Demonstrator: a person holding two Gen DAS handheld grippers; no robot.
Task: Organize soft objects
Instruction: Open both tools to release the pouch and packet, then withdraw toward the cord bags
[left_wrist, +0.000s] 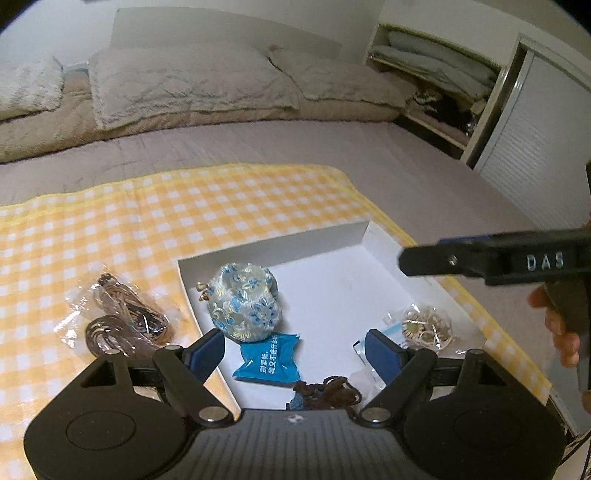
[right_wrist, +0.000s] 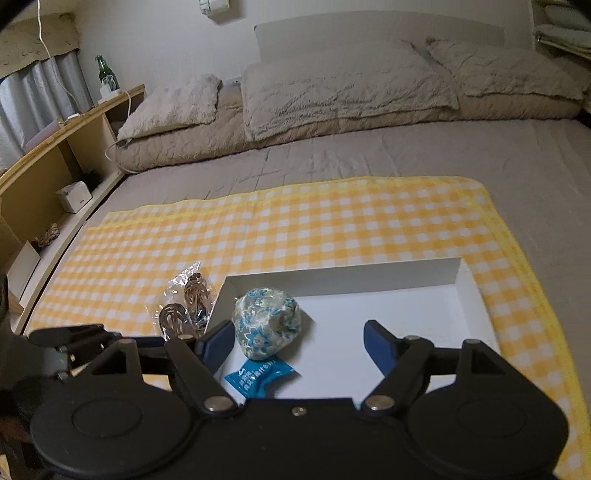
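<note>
Both tools were recorded with jaws spread wide and nothing held: the left gripper (left_wrist: 295, 350) low in the left wrist frame, the right gripper (right_wrist: 299, 341) low in the right wrist frame. Both were positioned above the shallow white cardboard tray (left_wrist: 266, 247) at lower centre, laid on the yellow-and-white checked cloth (left_wrist: 147, 221). Inside the tray were seen a round blue floral brocade pouch (left_wrist: 243, 301), a blue foil sachet (left_wrist: 267, 360) touching it, a dark brown knotted cord (left_wrist: 327, 387) and a clear bag of pale cord (left_wrist: 428, 326). A clear bag of brown coiled cords (left_wrist: 125, 321) was left outside, lower left, just beside the tray wall. It was judged that the slick film could slip from the fingers, or the tray wall could be struck and the light tray shifted.
</note>
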